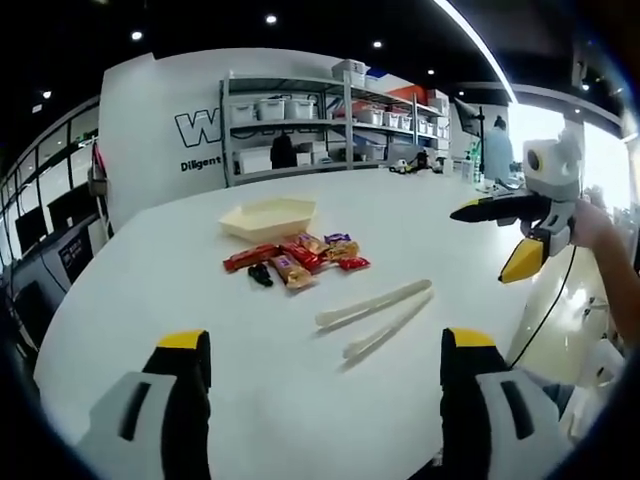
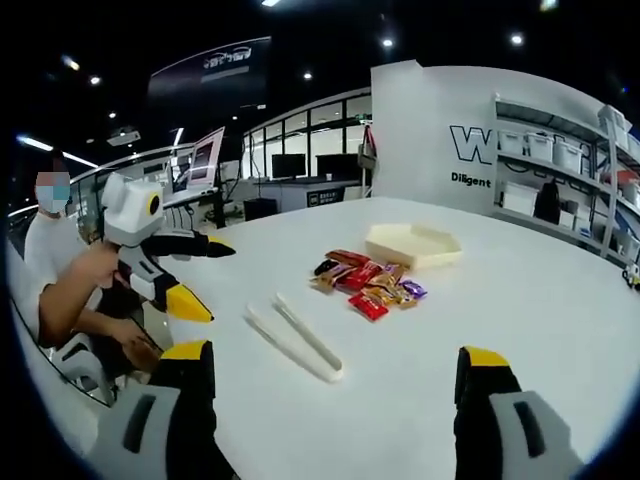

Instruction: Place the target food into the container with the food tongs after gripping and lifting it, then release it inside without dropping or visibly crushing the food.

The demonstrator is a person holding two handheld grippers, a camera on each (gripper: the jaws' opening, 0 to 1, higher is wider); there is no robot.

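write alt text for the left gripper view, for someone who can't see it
A white table holds a pale shallow container, a small pile of wrapped snacks in front of it, and white food tongs lying nearer. The left gripper hangs open over the table's near edge, and the right gripper, open, comes in from the right.

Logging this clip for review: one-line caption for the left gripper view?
Open left claw faces white tongs lying untouched on the table, snack packets and a cream tray beyond.

Wall lettering (image 1: pixel 210 127) cut by shelving (image 1: pixel 300 120)
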